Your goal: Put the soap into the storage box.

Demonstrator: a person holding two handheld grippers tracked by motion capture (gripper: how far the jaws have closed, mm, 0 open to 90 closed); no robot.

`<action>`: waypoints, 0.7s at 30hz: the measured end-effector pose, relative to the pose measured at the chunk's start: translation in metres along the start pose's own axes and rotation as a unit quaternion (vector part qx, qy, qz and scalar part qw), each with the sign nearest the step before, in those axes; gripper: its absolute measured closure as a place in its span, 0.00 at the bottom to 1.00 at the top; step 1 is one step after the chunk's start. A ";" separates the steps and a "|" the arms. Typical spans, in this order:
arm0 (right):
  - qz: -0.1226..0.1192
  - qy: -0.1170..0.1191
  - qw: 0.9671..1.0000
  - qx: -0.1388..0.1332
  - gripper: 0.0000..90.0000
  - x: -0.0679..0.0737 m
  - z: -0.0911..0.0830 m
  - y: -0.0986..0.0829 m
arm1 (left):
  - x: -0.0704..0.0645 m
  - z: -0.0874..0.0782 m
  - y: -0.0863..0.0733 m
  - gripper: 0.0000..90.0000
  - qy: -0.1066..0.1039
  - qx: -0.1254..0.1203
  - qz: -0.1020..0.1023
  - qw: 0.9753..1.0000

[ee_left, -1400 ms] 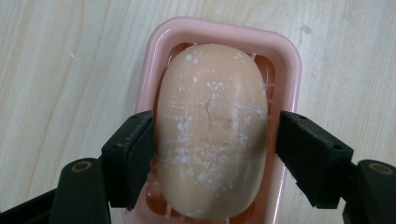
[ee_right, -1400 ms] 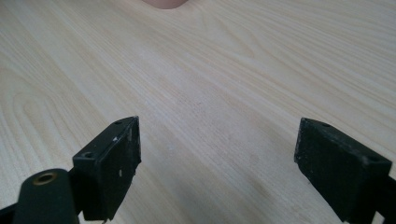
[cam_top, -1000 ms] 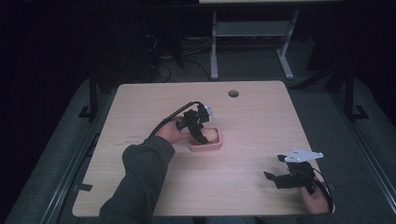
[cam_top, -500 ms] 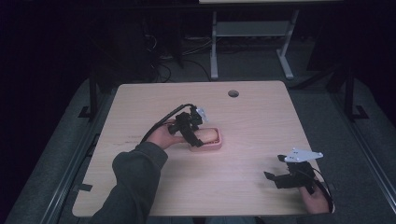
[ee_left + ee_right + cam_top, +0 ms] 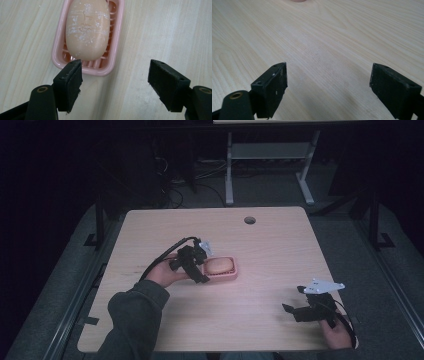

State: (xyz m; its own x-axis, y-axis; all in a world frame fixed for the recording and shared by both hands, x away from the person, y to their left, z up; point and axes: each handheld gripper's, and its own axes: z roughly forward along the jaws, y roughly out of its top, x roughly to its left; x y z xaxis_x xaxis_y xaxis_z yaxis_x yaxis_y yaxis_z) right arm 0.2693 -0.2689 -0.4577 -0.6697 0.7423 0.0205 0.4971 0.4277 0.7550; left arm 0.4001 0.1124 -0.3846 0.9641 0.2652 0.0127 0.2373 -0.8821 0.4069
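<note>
soap (image 5: pixel 87 27): peach oval, white-streaked, flat | in pink slatted dish (image 5: pixel 57 53) | table centre

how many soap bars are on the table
1. The soap bar lies in the pink dish near the table's middle, just beyond the open left gripper. No other shows on the table.

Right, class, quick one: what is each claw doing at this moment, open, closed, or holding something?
Left claw: open, holding nothing, just short of the pink soap dish with the soap.
Right claw: open, holding nothing, over bare table.
</note>
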 end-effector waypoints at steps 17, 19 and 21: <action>0.001 -0.005 1.000 0.002 0.16 -0.001 -0.001 0.000 | -0.009 -0.007 -0.021 0.30 0.006 -0.008 -0.018 1.000; 0.001 -0.005 1.000 0.002 0.16 -0.001 0.000 -0.001 | -0.009 -0.009 -0.024 0.30 0.007 -0.010 -0.021 1.000; 0.001 -0.005 1.000 0.003 0.16 -0.001 0.000 -0.001 | -0.010 -0.010 -0.027 0.30 0.007 -0.006 -0.025 1.000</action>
State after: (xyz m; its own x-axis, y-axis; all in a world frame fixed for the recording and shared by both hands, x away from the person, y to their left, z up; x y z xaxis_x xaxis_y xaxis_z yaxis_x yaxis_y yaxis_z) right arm 0.2698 -0.2701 -0.4581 -0.6632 0.7482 0.0163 0.5016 0.4283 0.7517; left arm 0.3826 0.1373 -0.3864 0.9494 0.3139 0.0045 0.2835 -0.8634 0.4174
